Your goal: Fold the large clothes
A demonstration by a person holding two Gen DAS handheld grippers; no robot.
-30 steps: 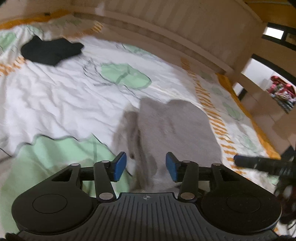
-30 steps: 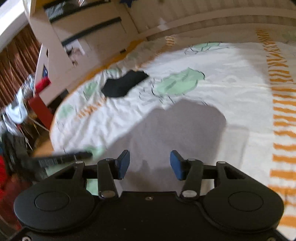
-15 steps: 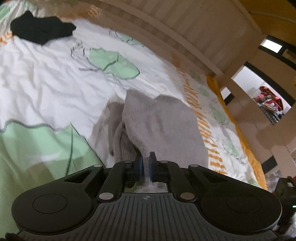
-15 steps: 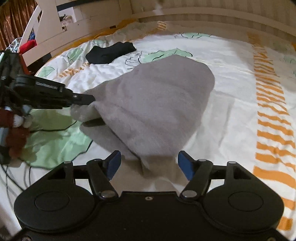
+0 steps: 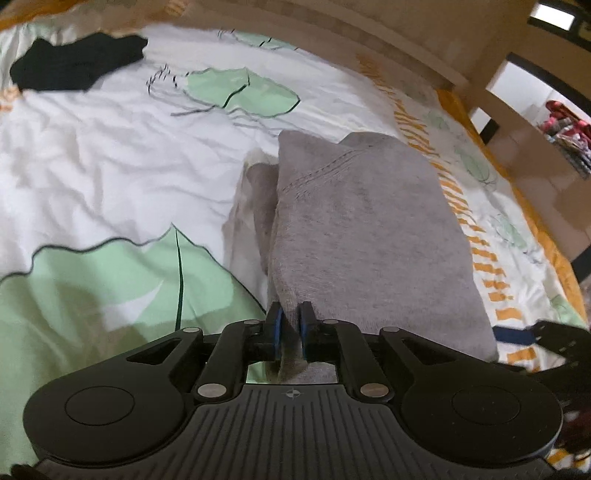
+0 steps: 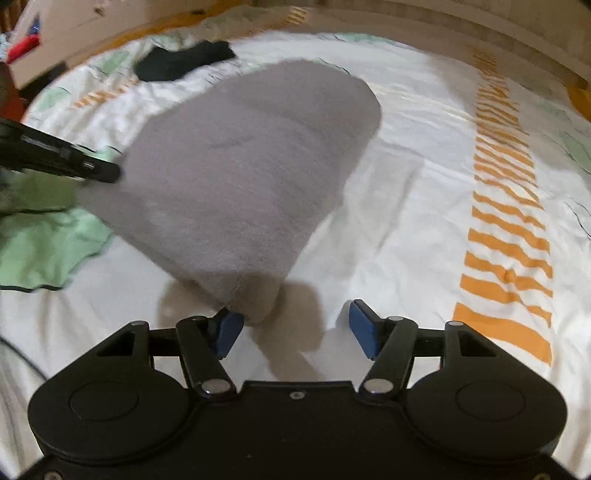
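Observation:
A grey garment lies folded on the bed, with a layer doubled under its left side. My left gripper is shut on the garment's near left corner. In the right wrist view the grey garment fills the middle. My right gripper is open, its blue pads wide apart, with the garment's near right corner just in front of the left pad. The left gripper's arm shows at the garment's left edge there.
The bed sheet is white with green leaf prints and orange stripes. A black garment lies at the far side, also in the right wrist view. A wooden bed rail runs behind.
My left gripper closed on the garment's corner and stays shut. My right gripper moved closer to the garment's other near corner and remains open.

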